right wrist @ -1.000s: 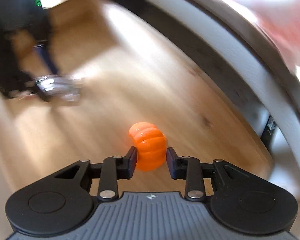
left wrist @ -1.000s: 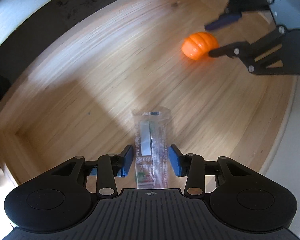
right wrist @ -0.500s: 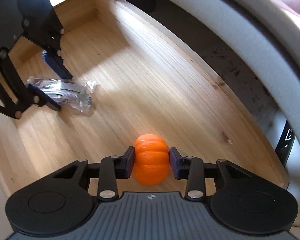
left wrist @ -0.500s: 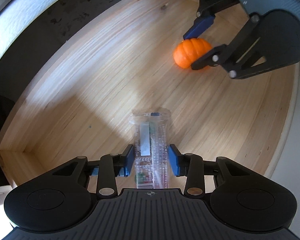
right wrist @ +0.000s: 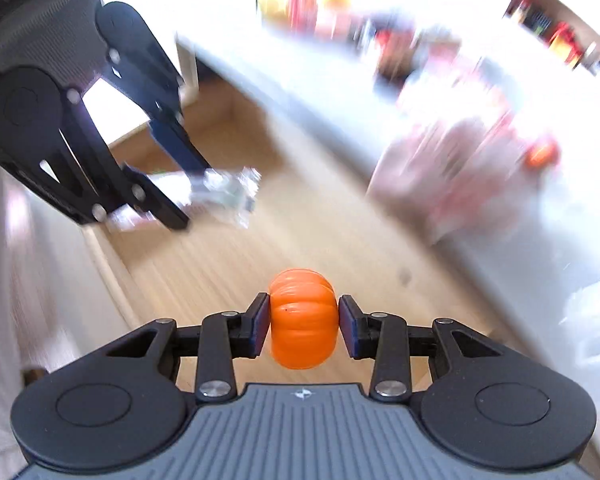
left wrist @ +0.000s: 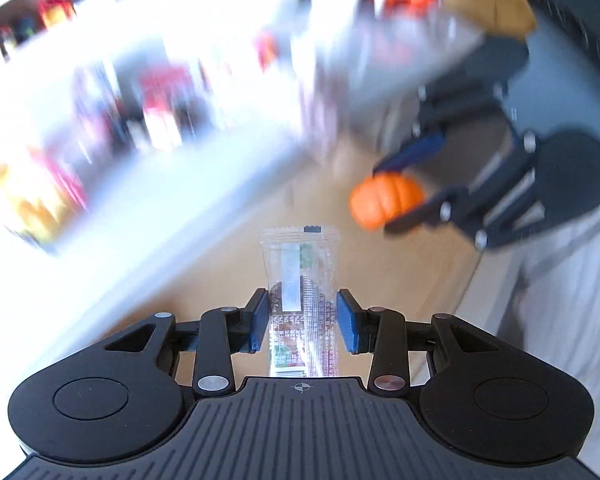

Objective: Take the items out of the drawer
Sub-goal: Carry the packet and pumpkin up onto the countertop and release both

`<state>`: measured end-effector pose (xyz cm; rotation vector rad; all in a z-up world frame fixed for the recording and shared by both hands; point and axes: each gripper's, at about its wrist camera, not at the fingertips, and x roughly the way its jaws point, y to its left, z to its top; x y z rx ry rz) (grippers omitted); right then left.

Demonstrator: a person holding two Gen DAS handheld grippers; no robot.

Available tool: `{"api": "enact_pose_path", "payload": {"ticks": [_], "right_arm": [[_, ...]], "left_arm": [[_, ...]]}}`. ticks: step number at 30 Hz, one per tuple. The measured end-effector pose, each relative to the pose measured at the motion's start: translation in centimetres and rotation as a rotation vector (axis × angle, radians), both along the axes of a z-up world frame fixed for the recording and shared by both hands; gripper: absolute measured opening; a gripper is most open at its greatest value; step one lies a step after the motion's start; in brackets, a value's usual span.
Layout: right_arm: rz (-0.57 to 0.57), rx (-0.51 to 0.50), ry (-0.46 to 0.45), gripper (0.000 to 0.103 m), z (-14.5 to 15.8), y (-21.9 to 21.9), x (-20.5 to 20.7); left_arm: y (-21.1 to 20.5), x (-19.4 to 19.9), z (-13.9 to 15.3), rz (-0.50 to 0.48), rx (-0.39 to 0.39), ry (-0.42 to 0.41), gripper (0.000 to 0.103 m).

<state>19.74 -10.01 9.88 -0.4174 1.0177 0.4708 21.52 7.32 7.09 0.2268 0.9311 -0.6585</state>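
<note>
A clear plastic snack packet (left wrist: pixel 302 296) stands between the blue pads of my left gripper (left wrist: pixel 302 318), which is shut on it and holds it above the wooden drawer (left wrist: pixel 228 276). My right gripper (right wrist: pixel 303 318) is shut on a small orange toy pumpkin (right wrist: pixel 303 318), also lifted over the drawer floor (right wrist: pixel 284 232). In the left wrist view the right gripper (left wrist: pixel 404 196) carries the pumpkin (left wrist: pixel 386 200) at the upper right. In the right wrist view the left gripper (right wrist: pixel 180 184) holds the packet (right wrist: pixel 228 190) at the upper left.
A white counter edge (left wrist: pixel 148 216) runs beyond the drawer, with blurred colourful packages (left wrist: pixel 152 104) behind it. The same counter (right wrist: pixel 380 120) and blurred goods (right wrist: pixel 460 160) show in the right wrist view. The drawer's pale front rim (right wrist: pixel 108 272) lies at the left.
Both grippers have risen out of the drawer, each carrying its item. The views have tilted up from the drawer floor to the counter and the shelves behind.
</note>
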Motion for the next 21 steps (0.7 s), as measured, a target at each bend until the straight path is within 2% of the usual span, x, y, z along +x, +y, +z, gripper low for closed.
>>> {"api": "enact_pose_path", "payload": {"ticks": [3, 6, 8, 10, 13, 16, 19, 21], "right_arm": [[-0.036, 0.037, -0.138, 0.036, 5.2, -0.6, 0.0], [-0.097, 0.046, -0.270, 0.037, 9.4, -1.4, 1.7], [-0.149, 0.026, -0.339, 0.036, 12.0, -2.1, 4.1], [-0.208, 0.013, -0.369, 0.036, 12.9, -2.7, 6.6], [-0.293, -0.010, -0.370, 0.037, 12.5, -3.5, 9.7], [-0.370, -0.041, -0.311, 0.037, 8.3, -4.0, 14.0], [-0.419, -0.108, -0.236, 0.036, 3.8, -3.5, 16.0], [-0.418, -0.172, -0.263, 0.038, 2.8, -3.0, 16.7]], "left_arm": [[1.4, 0.9, 4.2, 0.096, -0.075, -0.142, 0.041], [3.5, 2.7, 7.2, 0.279, -0.160, -0.244, 0.041], [4.6, 4.5, 7.2, 0.396, -0.164, -0.278, 0.041], [5.3, 6.5, 6.2, 0.466, -0.139, -0.282, 0.041], [6.9, 9.0, 4.3, 0.506, -0.157, -0.228, 0.041], [8.2, 9.8, 2.3, 0.519, -0.179, -0.179, 0.039], [10.4, 9.7, 1.9, 0.538, -0.127, -0.180, 0.040], [10.6, 10.2, 0.6, 0.547, -0.079, -0.168, 0.041]]}}
